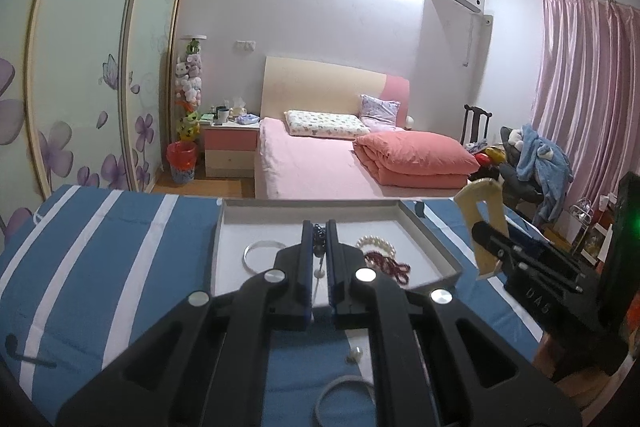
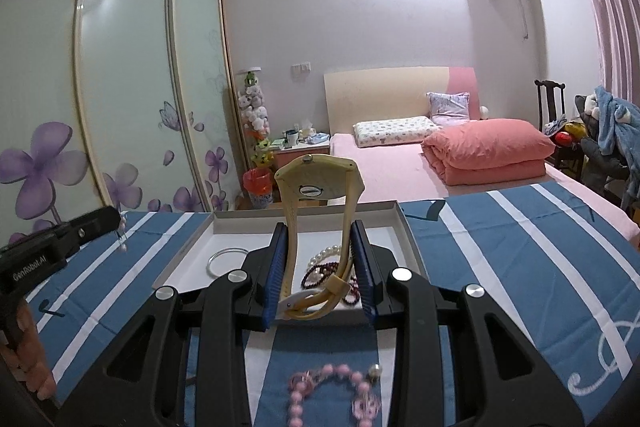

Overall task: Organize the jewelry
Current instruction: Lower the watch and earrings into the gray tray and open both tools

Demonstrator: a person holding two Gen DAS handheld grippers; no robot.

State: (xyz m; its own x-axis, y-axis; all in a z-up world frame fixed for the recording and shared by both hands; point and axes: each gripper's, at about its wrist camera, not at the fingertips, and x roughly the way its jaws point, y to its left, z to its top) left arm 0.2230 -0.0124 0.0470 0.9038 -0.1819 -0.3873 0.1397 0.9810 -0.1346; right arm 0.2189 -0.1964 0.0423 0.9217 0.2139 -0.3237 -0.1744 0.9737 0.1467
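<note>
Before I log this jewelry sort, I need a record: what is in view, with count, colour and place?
Shallow cardboard tray: one, white inside, on the striped cloth.
Blue-and-white striped cloth: one, covering the work surface.
Thin metal bangle: one, silver, in the tray's left part.
Pearl bracelet: one, white, in the tray.
Dark red bead strand: one, in the tray beside the pearls.
Pink bead bracelet: one, on the cloth, outside the tray.
Yellow plastic watch: one, held upright.
Dark chain with pearl drop: one, held.
Left tongs: black, shut on the chain.
Right tongs: black, gripping the watch strap.
</note>
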